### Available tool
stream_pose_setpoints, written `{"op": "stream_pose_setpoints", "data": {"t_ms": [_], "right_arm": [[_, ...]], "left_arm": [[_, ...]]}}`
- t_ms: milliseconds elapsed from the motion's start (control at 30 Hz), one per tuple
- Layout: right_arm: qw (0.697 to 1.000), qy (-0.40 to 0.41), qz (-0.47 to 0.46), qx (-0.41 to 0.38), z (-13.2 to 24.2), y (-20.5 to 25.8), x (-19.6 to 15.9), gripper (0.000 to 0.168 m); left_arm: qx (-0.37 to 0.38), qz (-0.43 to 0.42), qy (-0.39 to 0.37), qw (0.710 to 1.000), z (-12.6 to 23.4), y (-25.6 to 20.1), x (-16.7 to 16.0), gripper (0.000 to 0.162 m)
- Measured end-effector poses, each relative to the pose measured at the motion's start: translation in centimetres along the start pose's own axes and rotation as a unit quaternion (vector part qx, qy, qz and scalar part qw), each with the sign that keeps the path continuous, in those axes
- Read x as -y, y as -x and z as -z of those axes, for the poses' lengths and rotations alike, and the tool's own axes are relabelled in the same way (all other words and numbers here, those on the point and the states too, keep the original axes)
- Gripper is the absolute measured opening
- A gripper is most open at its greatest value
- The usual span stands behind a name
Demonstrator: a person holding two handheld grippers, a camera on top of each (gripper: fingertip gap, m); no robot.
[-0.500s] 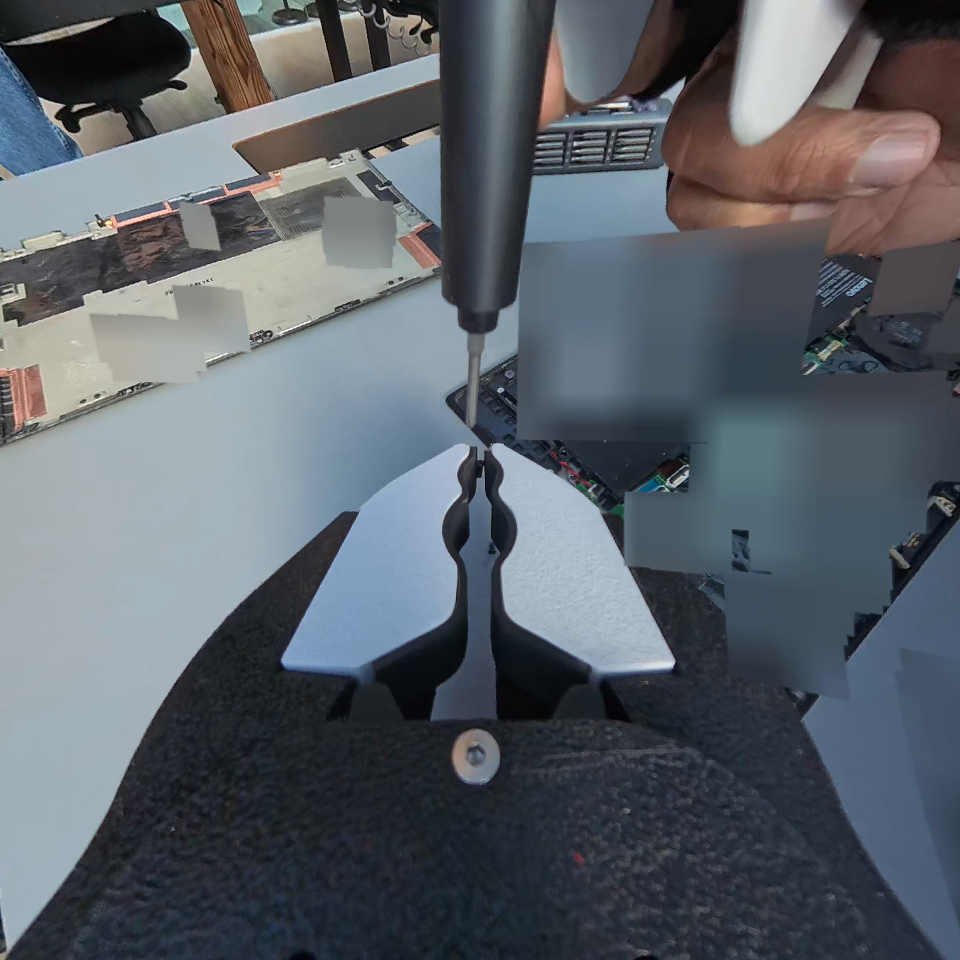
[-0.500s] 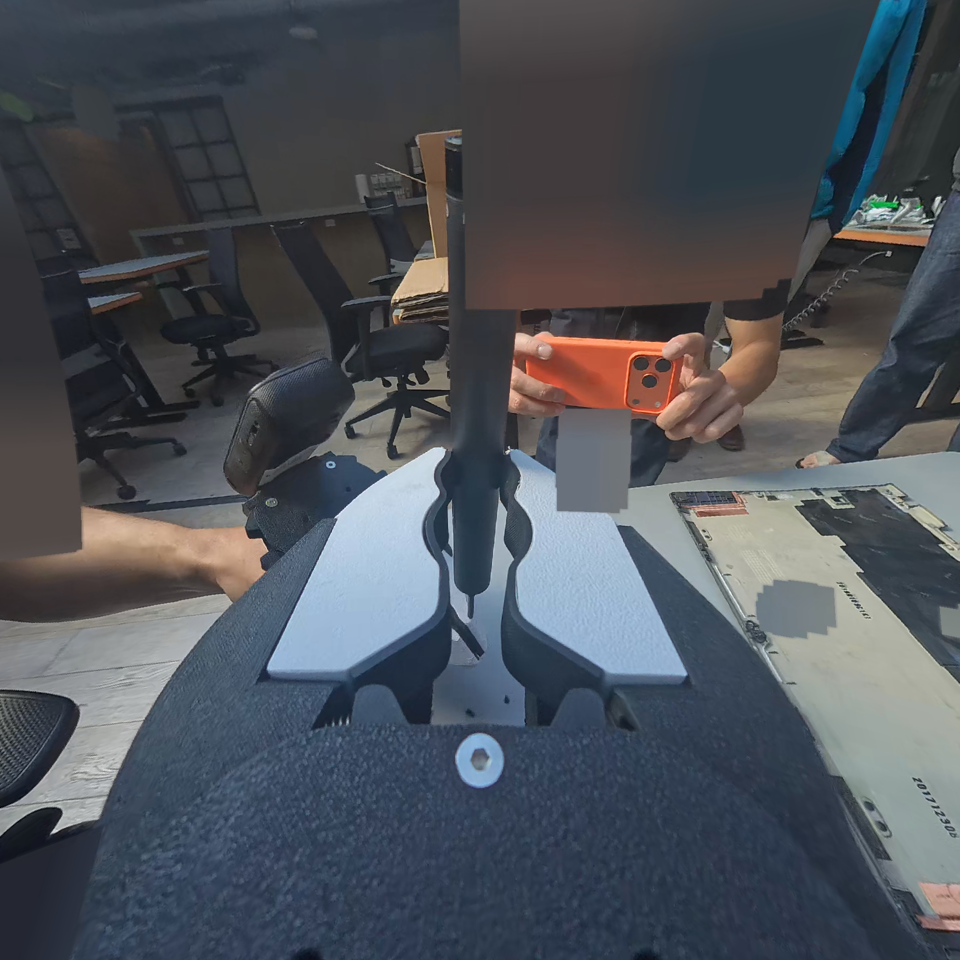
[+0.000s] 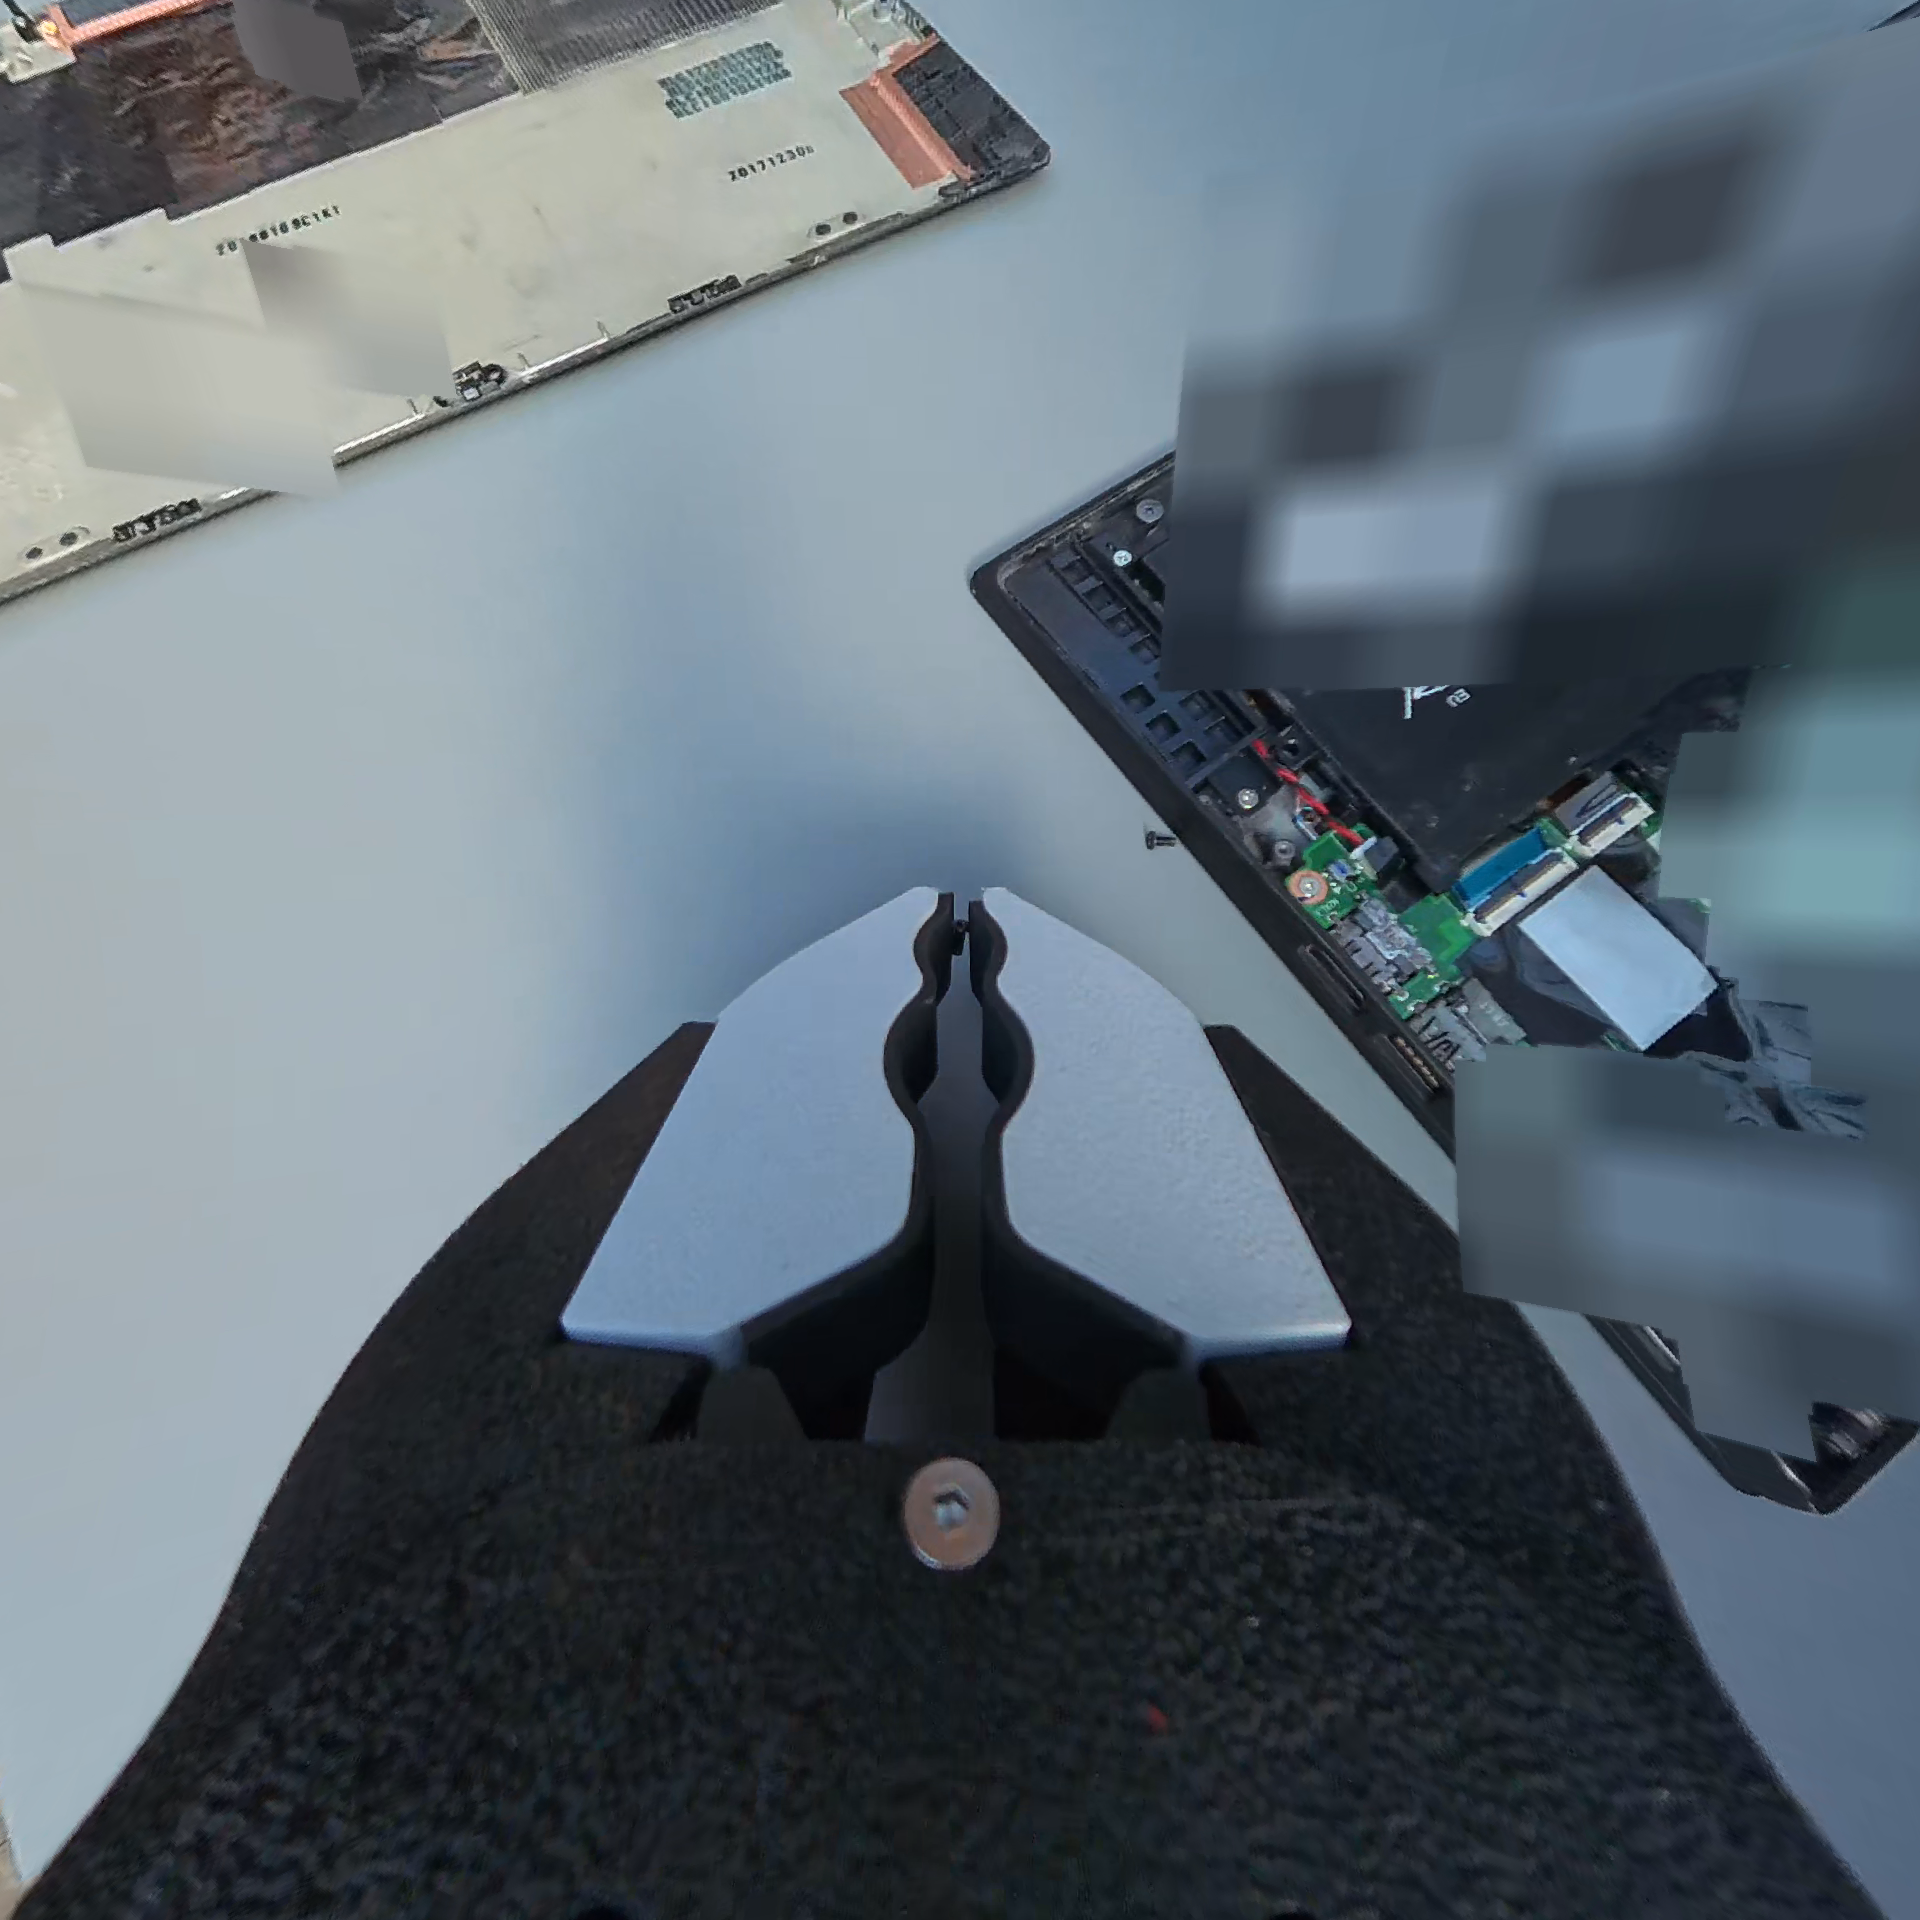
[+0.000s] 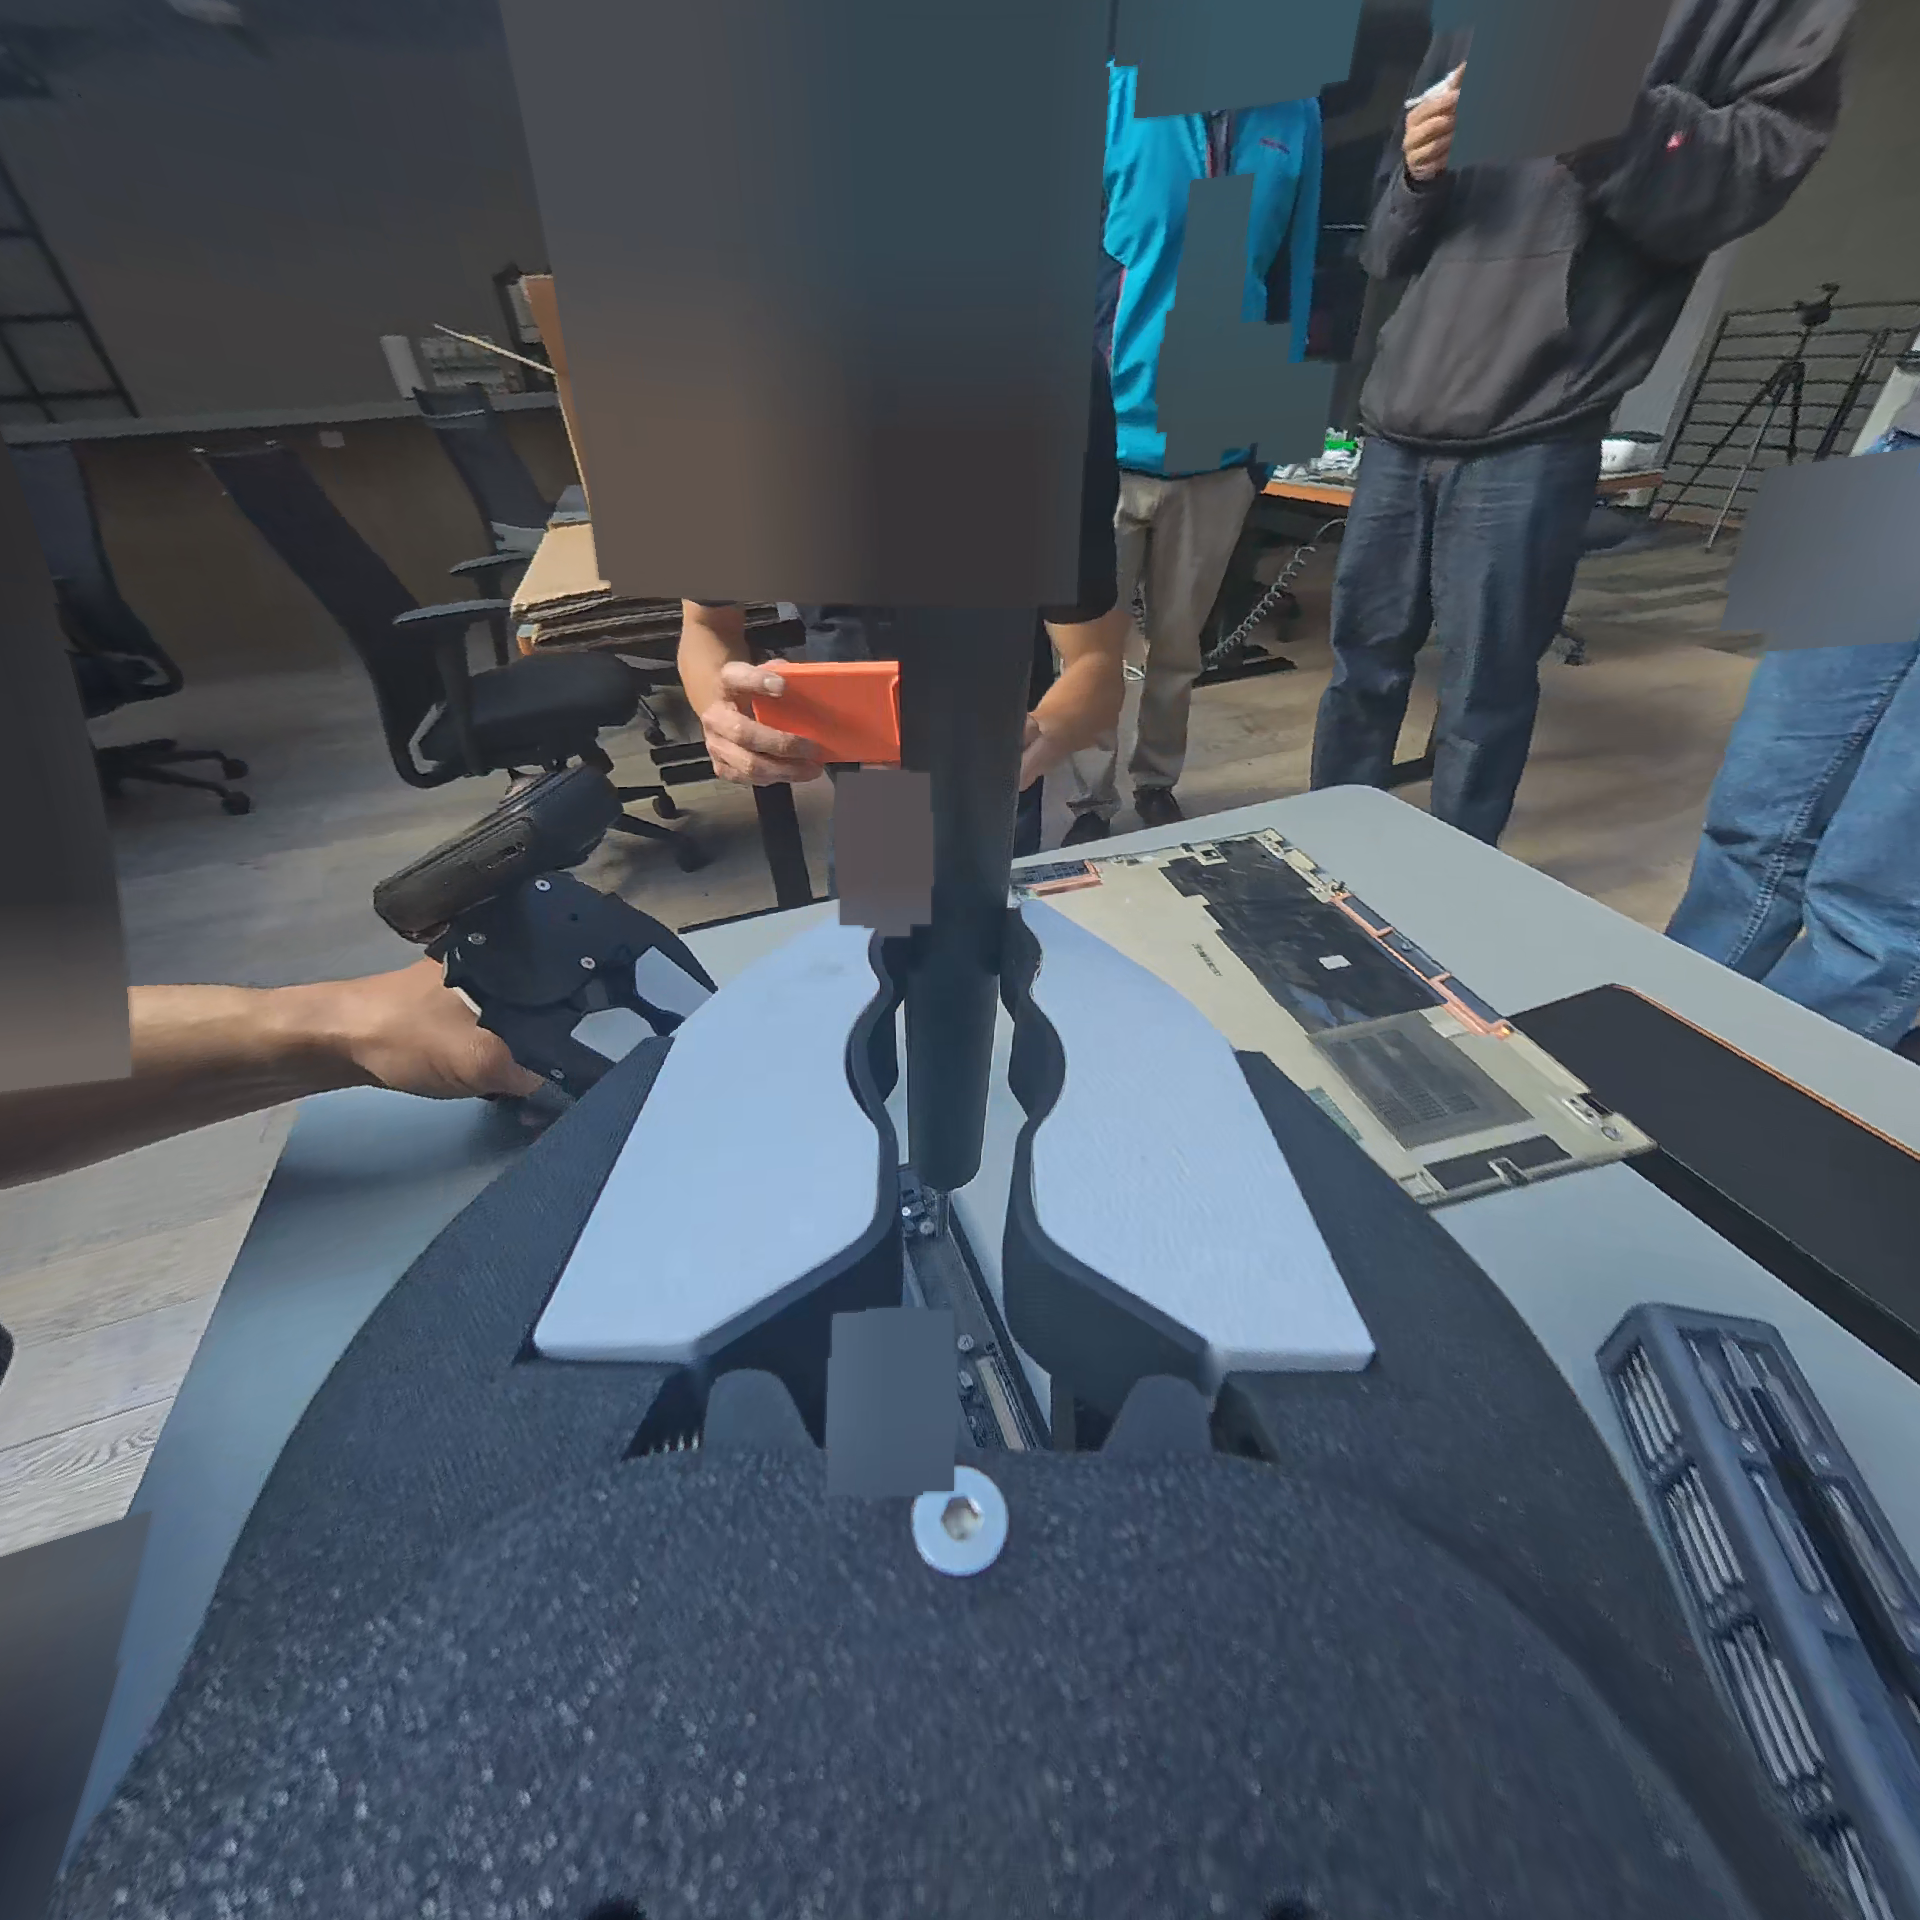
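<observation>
My left gripper (image 3: 958, 904) is shut, with a tiny black screw (image 3: 955, 932) pinched between its tips, held over the bare grey table (image 3: 520, 831) left of the open laptop chassis (image 3: 1226, 748). My right gripper (image 4: 951, 935) is shut on a dark grey electric screwdriver (image 4: 961, 1039), held upright with its tip pointing down at the laptop's innards (image 4: 935, 1268). The left gripper's black body (image 4: 551, 966), held by a hand, also shows at the left of the right wrist view.
The removed laptop bottom cover (image 3: 582, 239) lies inner side up at the far left; it also shows in the right wrist view (image 4: 1351, 1018). A loose screw (image 3: 1156, 840) lies by the chassis edge. A grey vented part (image 4: 1766, 1538) lies at the right. Several people stand beyond the table. Tip to tip, the grippers are about 25 cm apart.
My left gripper has drawn away from the screwdriver bit to the bare table and now looks down. The right gripper and screwdriver have shifted over the laptop.
</observation>
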State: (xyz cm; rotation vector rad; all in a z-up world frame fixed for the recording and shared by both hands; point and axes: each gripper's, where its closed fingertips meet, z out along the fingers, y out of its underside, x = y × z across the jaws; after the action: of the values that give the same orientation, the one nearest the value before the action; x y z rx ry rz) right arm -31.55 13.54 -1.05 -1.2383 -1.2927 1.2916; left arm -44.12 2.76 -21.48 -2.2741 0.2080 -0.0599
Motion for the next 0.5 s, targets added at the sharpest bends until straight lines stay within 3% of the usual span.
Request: {"op": "stream_pose_setpoints", "data": {"t_ms": [233, 333, 400, 500], "right_arm": [[0.999, 0.004, -0.012, -0.031, 4.0, -1.8, -1.6, 0.017], [0.999, 0.001, -0.015, -0.036, 5.0, -2.1, -1.9, 0.017], [0.999, 0.0, -0.015, -0.039, 5.6, -2.3, -2.0, 0.017], [0.999, 0.001, -0.015, -0.046, 6.6, -2.5, -2.2, 0.017]], "left_arm": [[-0.003, 0.004, 0.008, 1.0, -0.3, -0.4, -0.2, 0.004], [0.007, -0.004, 0.019, 1.0, -0.4, -0.4, -0.4, 0.019], [0.009, -0.003, 0.023, 1.0, -0.4, -0.4, -0.5, 0.041], [0.005, -0.007, 0.016, 1.0, 0.1, -0.6, 0.0, 0.044]]}}
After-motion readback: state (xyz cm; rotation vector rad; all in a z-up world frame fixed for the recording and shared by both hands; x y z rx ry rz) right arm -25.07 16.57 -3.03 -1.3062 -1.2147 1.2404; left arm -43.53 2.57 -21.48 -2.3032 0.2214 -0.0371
